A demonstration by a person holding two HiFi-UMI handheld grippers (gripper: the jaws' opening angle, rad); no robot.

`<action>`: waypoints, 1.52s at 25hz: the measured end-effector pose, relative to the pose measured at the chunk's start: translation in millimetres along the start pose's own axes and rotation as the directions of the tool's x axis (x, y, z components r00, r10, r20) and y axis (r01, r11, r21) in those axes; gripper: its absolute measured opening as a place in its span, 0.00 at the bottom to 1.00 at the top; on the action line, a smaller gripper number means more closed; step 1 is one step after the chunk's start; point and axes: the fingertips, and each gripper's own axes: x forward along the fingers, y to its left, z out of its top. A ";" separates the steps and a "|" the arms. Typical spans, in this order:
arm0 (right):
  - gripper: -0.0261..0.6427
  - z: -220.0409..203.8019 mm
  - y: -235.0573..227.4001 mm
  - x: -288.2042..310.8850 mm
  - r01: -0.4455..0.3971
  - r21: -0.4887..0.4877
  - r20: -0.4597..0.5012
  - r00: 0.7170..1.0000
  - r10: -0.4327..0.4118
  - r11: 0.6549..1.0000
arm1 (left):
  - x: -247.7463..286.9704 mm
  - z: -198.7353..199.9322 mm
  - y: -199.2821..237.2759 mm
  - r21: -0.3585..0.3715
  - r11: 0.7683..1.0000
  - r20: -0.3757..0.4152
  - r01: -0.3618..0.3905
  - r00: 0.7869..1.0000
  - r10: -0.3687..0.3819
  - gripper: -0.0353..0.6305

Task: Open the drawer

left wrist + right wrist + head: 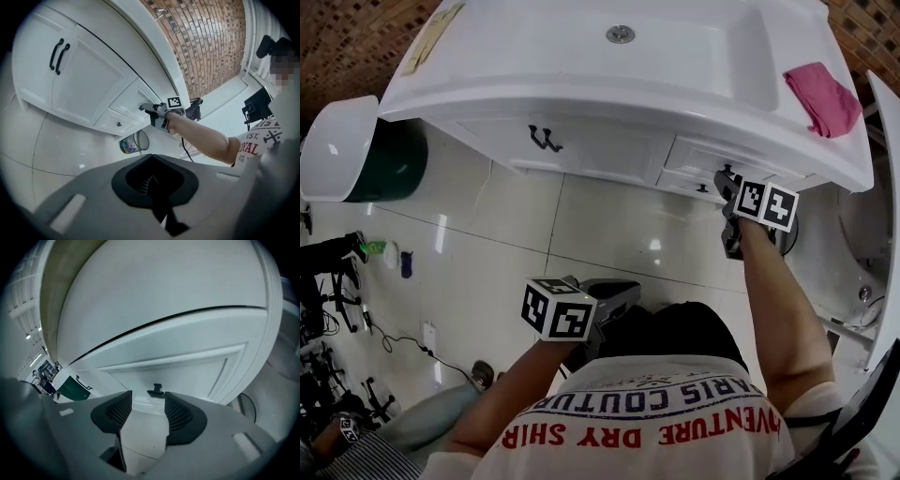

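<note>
**Drawer shut; right gripper lined up on its knob, left gripper idle**

Nearest the head camera is one person in a white printed shirt (656, 412), holding two grippers.

The left gripper (151, 180) is low and close to the body, well short of the cabinet. Its jaws are clenched together with nothing between them.

The right gripper (148, 405) is extended to the right-hand end of the vanity (487, 98). Its jaws are released and stand apart. One black knob (155, 391) sits just beyond the gap between the tips, and neither pad touches it.

There are two drawers, stacked at the right end of the vanity front. The knob belongs to the upper drawer (187, 373), the one the right gripper faces, and its front lies flush with the cabinet. The lower drawer (108, 121) is also flush and carries one small knob of its own.

To the left of the drawers are two cabinet doors, both closed, with two black handles (61, 59) side by side at their meeting edge.

On the floor there is one wire basket (133, 143) near the right end of the vanity and one green bin (389, 164) with a white lid at the left end.

Farther back, on top, there is one basin (675, 56) with one drain (620, 35). One pink cloth (822, 97) lies on the right rim.
</note>
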 end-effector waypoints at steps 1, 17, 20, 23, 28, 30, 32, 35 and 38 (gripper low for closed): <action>0.37 1.5 -1.5 4.2 0.010 -0.006 0.005 1.000 -0.010 1.000 | -0.1 -1.5 4.8 -0.006 1.000 0.004 -0.003 1.000 0.003 0.03; 0.25 2.6 -13.1 23.8 0.048 -0.034 0.005 0.999 -0.048 0.998 | 0.6 11.3 19.1 0.001 1.000 0.008 -0.022 1.000 0.022 0.03; 0.24 0.5 -14.6 22.2 0.043 -0.040 -0.020 0.999 -0.044 0.998 | 0.6 12.9 9.0 0.011 1.000 0.002 -0.021 1.000 0.021 0.03; 0.24 -7.8 -12.7 18.4 0.040 -0.043 -0.044 0.998 -0.042 0.998 | -3.5 14.0 -1.4 0.024 0.999 -0.003 -0.021 1.000 0.021 0.03; 0.24 -26.8 -7.3 4.8 0.033 -0.050 -0.057 0.998 -0.036 0.998 | -8.4 20.2 -12.9 0.012 1.000 0.012 -0.023 1.000 0.023 0.03; 0.24 -37.1 -5.1 -0.8 0.029 -0.048 -0.067 0.997 -0.033 0.998 | -8.2 20.3 -22.1 0.013 1.000 0.007 -0.013 1.000 0.013 0.03; 0.24 -47.8 -3.6 -7.5 0.026 -0.044 -0.082 0.996 -0.029 0.999 | -7.9 19.0 -32.8 0.021 1.000 -0.009 -0.003 1.000 0.003 0.03; 0.24 -66.9 0.3 -18.5 0.025 -0.041 -0.116 0.993 -0.030 0.999 | -13.9 15.7 -46.6 0.030 1.000 -0.034 0.002 0.999 -0.001 0.03; 0.24 -83.1 4.1 -28.1 0.032 -0.035 -0.138 0.990 -0.036 0.999 | -23.4 14.9 -54.2 0.036 0.999 -0.042 -0.003 0.999 0.004 0.03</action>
